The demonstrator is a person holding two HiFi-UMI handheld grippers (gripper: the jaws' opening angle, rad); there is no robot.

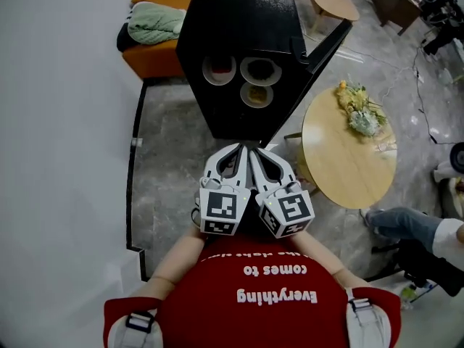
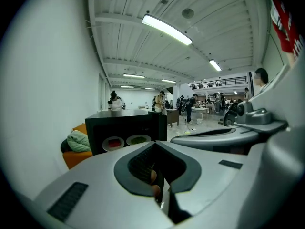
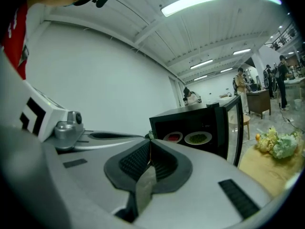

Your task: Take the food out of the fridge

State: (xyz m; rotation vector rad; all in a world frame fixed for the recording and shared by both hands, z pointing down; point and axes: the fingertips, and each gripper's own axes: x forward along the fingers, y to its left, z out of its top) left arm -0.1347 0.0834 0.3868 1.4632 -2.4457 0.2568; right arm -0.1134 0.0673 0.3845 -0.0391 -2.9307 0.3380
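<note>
A black mini fridge (image 1: pixel 239 49) stands on the floor ahead of me with its door (image 1: pixel 319 56) swung open to the right. Inside lie a plate of red food (image 1: pixel 218 69), a plate of green food (image 1: pixel 261 71) and a third plate (image 1: pixel 257 95) in front of them. My left gripper (image 1: pixel 238 149) and right gripper (image 1: pixel 254 152) are held side by side, short of the fridge, both shut and empty. The left gripper view shows the red plate (image 2: pixel 113 143) and green plate (image 2: pixel 138 139) beyond the shut jaws. In the right gripper view both plates (image 3: pixel 173 137) (image 3: pixel 198 138) show as well.
A round wooden table (image 1: pixel 348 158) stands right of the fridge with a bunch of flowers (image 1: pixel 359 111) on it. An orange seat (image 1: pixel 152 56) with a green cloth (image 1: pixel 156 22) sits at the fridge's left. A white wall runs along the left. A person's foot (image 1: pixel 395 221) is at the right.
</note>
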